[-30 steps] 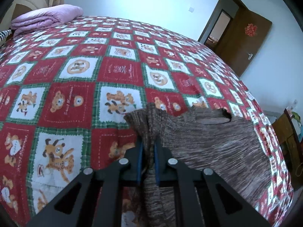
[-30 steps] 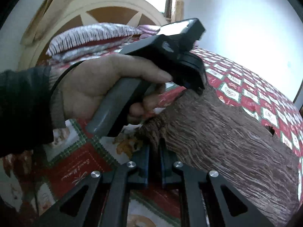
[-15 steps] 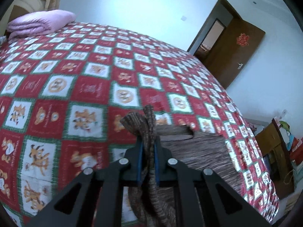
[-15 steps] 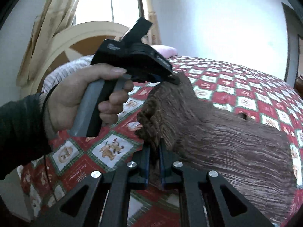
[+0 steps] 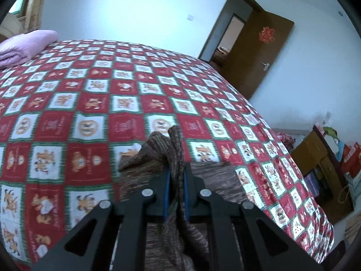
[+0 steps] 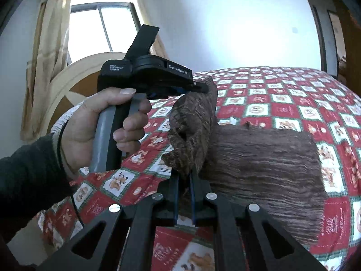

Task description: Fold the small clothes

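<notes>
Pinching one edge of the brown knit garment (image 6: 259, 158) above the bed (image 5: 135, 103), left gripper (image 5: 175, 178) and right gripper (image 6: 183, 180) lift it, seemingly to fold it over.

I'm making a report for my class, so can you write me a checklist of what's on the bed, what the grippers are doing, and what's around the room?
Surface: bed with a red, white and green teddy-bear quilt.
Job's things: brown knit garment, one end lifted, the rest lying flat on the quilt.
Clutter: folded purple blanket at the head of the bed.
Grippers: left gripper shut on the garment's raised edge; right gripper shut on the same edge, nearby.
Cables: nothing seen for certain.
Surroundings: open brown door with a red ornament, curtained window, round headboard, wooden furniture with bags.
</notes>
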A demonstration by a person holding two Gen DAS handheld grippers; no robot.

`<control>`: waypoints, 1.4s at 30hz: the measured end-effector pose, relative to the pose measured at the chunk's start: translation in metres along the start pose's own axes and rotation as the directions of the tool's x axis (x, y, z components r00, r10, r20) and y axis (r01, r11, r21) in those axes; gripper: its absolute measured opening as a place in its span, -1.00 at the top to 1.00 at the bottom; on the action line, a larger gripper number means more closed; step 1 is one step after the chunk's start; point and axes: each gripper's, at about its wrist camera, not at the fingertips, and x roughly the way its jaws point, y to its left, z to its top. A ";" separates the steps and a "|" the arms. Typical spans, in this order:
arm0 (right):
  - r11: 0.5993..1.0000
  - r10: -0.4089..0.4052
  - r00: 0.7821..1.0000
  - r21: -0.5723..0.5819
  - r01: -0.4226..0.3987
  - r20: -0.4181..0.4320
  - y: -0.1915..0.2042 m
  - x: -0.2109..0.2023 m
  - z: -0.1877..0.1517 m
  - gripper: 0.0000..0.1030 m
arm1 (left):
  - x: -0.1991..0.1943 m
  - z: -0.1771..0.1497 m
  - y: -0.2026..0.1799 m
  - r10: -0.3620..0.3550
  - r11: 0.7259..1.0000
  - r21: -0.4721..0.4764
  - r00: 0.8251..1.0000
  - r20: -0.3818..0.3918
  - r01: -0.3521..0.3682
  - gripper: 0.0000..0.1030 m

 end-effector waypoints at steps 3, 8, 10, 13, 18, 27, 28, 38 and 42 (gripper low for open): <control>0.999 0.003 1.000 0.042 -0.003 0.000 -0.016 -0.010 -0.002 0.86 | 0.010 0.000 -0.017 -0.016 1.000 0.022 1.000 -0.013 0.016 0.80; 0.993 0.010 1.000 0.116 -0.010 -0.002 -0.039 -0.022 -0.009 0.86 | 0.029 -0.002 -0.039 -0.038 0.998 0.040 0.998 -0.041 0.040 0.80; 0.991 0.006 1.000 0.135 -0.005 -0.006 -0.047 -0.026 -0.013 0.86 | 0.035 -0.004 -0.048 -0.051 0.997 0.049 0.997 -0.049 0.054 0.80; 0.987 -0.009 1.000 0.162 0.011 -0.014 -0.059 -0.032 -0.020 0.86 | 0.045 -0.008 -0.060 -0.066 0.996 0.061 0.996 -0.062 0.070 0.80; 0.977 -0.044 0.999 0.208 0.048 -0.026 -0.075 -0.040 -0.032 0.87 | 0.062 -0.013 -0.080 -0.075 0.993 0.083 0.993 -0.089 0.082 0.80; 0.932 -0.068 0.996 0.354 0.081 -0.050 -0.115 -0.048 -0.051 0.88 | 0.099 -0.024 -0.114 -0.027 0.984 0.169 0.992 -0.123 0.048 0.81; 0.929 -0.072 0.996 0.360 0.086 -0.052 -0.118 -0.047 -0.054 0.87 | 0.103 -0.026 -0.116 -0.020 0.983 0.178 0.992 -0.127 0.042 0.81; 0.881 -0.067 0.996 0.465 0.088 -0.062 -0.146 -0.051 -0.064 0.88 | 0.126 -0.032 -0.141 0.011 0.975 0.220 0.987 -0.159 0.024 0.81; 0.857 -0.044 0.996 0.510 0.079 -0.080 -0.152 -0.047 -0.072 0.88 | 0.136 -0.036 -0.157 0.049 0.959 0.283 0.985 -0.163 -0.001 0.81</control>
